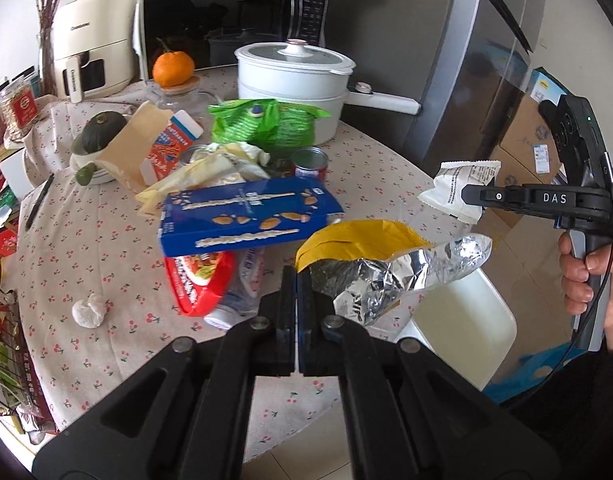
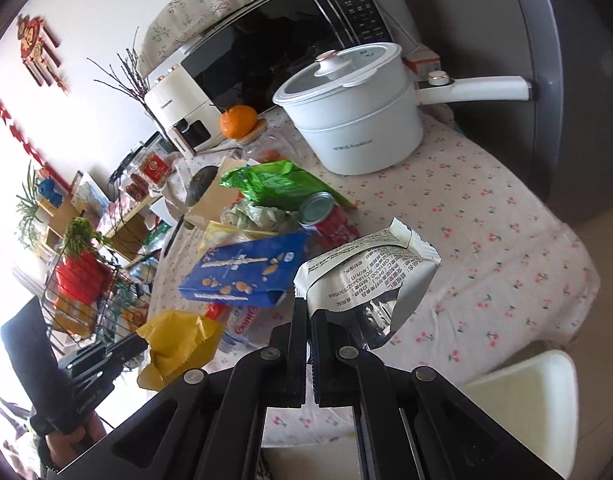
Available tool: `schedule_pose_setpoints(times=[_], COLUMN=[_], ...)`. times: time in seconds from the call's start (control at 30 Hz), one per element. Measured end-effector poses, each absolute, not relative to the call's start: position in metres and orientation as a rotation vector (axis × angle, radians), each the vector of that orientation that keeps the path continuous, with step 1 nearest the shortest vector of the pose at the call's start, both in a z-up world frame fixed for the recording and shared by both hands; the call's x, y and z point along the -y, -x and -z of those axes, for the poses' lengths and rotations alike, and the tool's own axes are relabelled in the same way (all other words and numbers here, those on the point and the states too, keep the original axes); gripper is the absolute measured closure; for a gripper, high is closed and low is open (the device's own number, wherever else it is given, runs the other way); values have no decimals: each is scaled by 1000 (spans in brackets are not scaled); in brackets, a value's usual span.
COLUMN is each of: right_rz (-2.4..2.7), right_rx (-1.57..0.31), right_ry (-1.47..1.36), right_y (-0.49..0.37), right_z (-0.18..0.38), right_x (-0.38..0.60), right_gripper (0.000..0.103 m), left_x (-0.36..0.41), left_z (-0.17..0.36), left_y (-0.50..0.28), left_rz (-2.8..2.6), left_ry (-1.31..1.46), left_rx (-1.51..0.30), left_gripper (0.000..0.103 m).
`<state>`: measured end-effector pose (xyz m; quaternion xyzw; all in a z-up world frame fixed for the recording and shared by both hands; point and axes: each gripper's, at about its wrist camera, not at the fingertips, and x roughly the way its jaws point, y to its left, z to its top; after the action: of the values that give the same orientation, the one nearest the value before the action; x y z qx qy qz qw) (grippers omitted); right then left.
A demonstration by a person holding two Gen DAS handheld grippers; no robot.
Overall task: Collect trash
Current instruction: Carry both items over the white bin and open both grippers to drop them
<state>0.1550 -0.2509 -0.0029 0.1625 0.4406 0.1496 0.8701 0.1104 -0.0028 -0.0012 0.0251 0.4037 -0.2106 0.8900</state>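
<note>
Cherry-print tablecloth (image 1: 118, 248) covers a table crowded with a white lidded pot (image 1: 294, 84), blue biscuit box (image 1: 246, 216), green bag (image 1: 262, 120). Left gripper (image 1: 296, 280) pinches a yellow foil-lined wrapper (image 1: 370, 256); right gripper (image 2: 308, 312) clamps a white printed wrapper (image 2: 370, 276). Only the right view shows a wire basket (image 2: 86, 304).

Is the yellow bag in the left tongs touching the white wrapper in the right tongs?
Apart. In the left wrist view, the yellow bag sits lower in the left tongs, and tablecloth shows between it and the white wrapper in the right tongs.
</note>
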Motion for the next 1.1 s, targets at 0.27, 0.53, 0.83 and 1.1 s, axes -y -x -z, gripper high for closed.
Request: schedule_pose_setpoints(times=[0.27, 0.53, 0.83, 1.1], right_rz=[-122, -32, 3, 18], right_rx=[-1019, -1099, -1151, -1185], right_ry=[-366, -350, -349, -338], right_y=[-97, -68, -57, -56], right_z=[27, 54, 75, 83], right_x=[340, 382, 402, 403], right_gripper=[101, 100, 100, 100], left_x=[121, 189, 213, 210], left_z=[31, 84, 111, 110], left_y=[-76, -54, -49, -50], left_rz=[653, 723, 719, 720], left_ry=[-256, -452, -530, -501], left_rx=[-872, -895, -903, -928], left_gripper=[103, 102, 102, 62])
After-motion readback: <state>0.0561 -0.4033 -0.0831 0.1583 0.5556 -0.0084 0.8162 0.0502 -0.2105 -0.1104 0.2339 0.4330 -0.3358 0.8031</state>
